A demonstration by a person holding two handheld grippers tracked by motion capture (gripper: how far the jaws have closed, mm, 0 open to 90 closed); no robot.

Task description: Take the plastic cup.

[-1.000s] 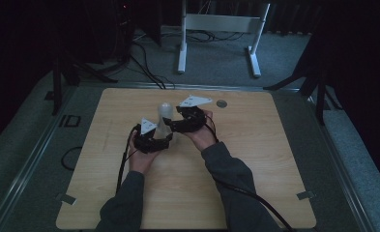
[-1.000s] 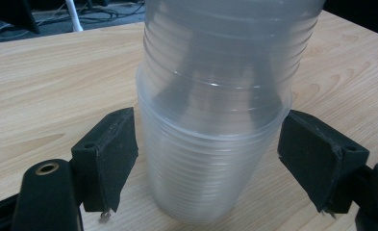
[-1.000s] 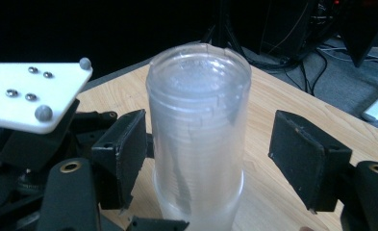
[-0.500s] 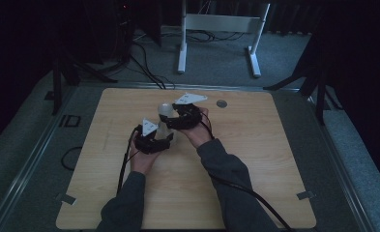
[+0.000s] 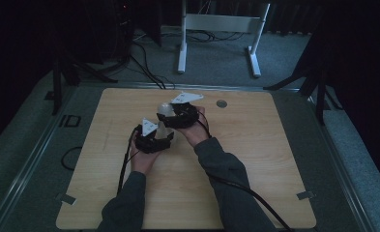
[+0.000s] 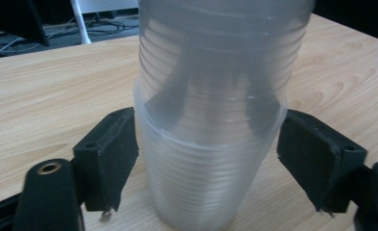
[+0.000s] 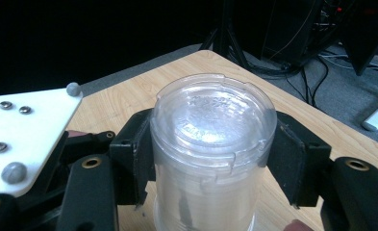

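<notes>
The stack of clear plastic cups (image 6: 210, 125) stands upside down and upright on the table (image 5: 255, 159), its long axis vertical. The right gripper (image 7: 210, 154) has just closed its jaws onto the top cup, pads against its wall. The left gripper (image 6: 208, 159) straddles the lower cups; its jaws have just opened and the right pad stands clear.

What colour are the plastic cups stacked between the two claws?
Colourless: the ribbed, translucent plastic cups are clear, seen best in the left gripper view.
</notes>
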